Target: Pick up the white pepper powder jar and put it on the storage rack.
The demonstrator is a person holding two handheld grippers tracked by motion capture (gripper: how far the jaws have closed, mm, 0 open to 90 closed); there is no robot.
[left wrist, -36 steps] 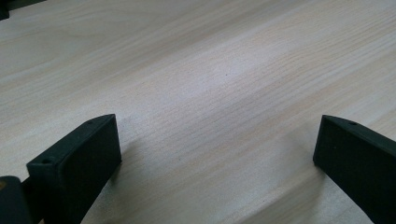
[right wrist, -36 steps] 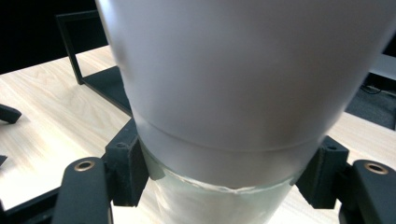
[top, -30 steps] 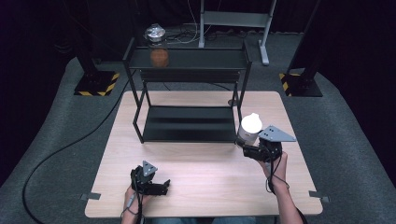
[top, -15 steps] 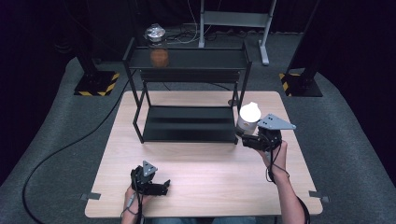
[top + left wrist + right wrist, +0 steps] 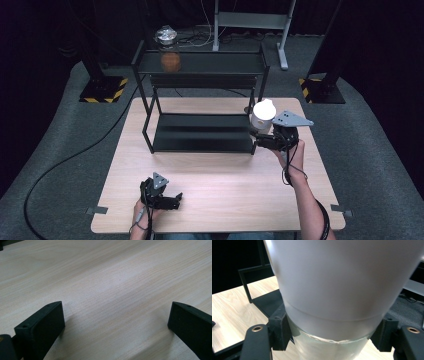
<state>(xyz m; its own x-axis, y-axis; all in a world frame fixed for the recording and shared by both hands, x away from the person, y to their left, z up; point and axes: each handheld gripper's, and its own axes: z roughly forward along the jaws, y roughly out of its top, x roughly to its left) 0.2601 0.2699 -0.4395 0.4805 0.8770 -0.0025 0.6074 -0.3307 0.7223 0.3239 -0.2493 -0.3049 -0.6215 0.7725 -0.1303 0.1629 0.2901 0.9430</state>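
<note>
My right gripper (image 5: 262, 136) is shut on a clear jar with a tall white cap (image 5: 263, 114), held upright in the air by the right front post of the black rack (image 5: 200, 65). In the right gripper view the jar (image 5: 342, 277) stands very close, and the right gripper (image 5: 332, 333) has its pads (image 5: 279, 331) pressed on the clear body just below the cap. My left gripper (image 5: 170, 200) rests near the table's front edge, open. Bare wood lies between the jaws of the left gripper (image 5: 115, 325).
The two-tier rack stands at the back of the wooden table (image 5: 225, 185). A glass jar with orange contents and a metal lid (image 5: 170, 52) sits at the left of its top shelf. The lower shelf (image 5: 200, 135) is bare. Cables and stands lie on the floor behind.
My right gripper has lifted the white-capped jar and carried it farther from the person, toward the rack's right post. The left gripper has stayed in place.
</note>
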